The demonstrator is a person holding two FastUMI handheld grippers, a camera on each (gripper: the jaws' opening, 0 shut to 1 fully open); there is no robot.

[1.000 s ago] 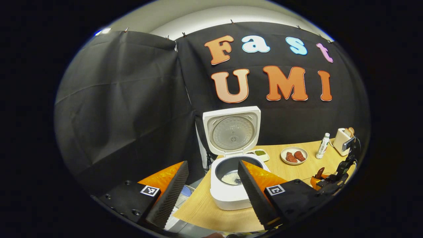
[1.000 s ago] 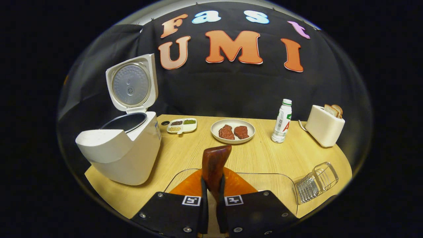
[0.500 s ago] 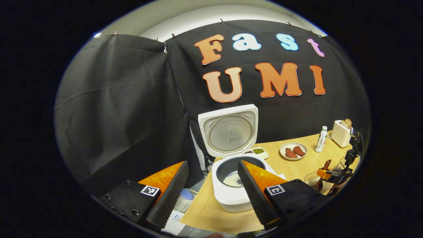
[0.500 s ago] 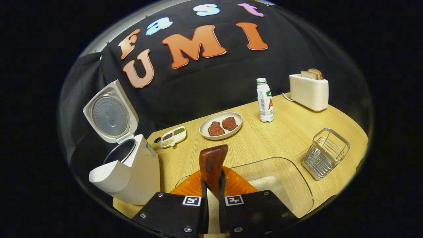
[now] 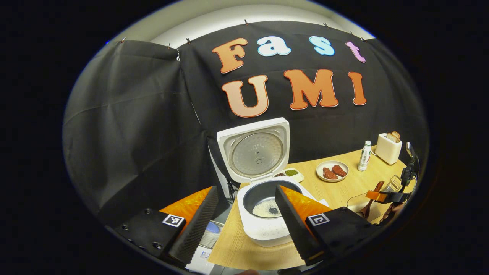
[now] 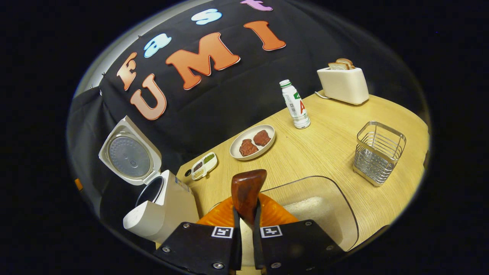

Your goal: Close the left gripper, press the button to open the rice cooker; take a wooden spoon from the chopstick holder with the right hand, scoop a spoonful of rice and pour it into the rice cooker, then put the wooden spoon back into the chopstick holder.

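Note:
The white rice cooker (image 5: 263, 229) stands open with its lid (image 5: 254, 151) upright; some rice and dark grains lie in the pot. My left gripper (image 5: 244, 225) is open and empty, held back from the cooker's front. My right gripper (image 6: 244, 229) is shut on the dark wooden spoon (image 6: 247, 191), whose broad end sticks up past the fingers. It hovers over the clear glass rice container (image 6: 324, 202). The wire chopstick holder (image 6: 378, 152) stands to the right. The left gripper view has the right gripper (image 5: 386, 196) with the spoon (image 5: 371, 200) far right.
On the wooden table (image 6: 328, 145) stand a plate with two pieces of meat (image 6: 253, 142), a white bottle (image 6: 295, 104), a toaster with bread (image 6: 342, 80) and a small divided dish (image 6: 203, 166). The cooker (image 6: 160, 206) is left of the right gripper.
The right gripper has tilted and swung rightward with the spoon, bringing the rice container and wire holder closer. The left gripper has drifted back and left from the cooker, still open.

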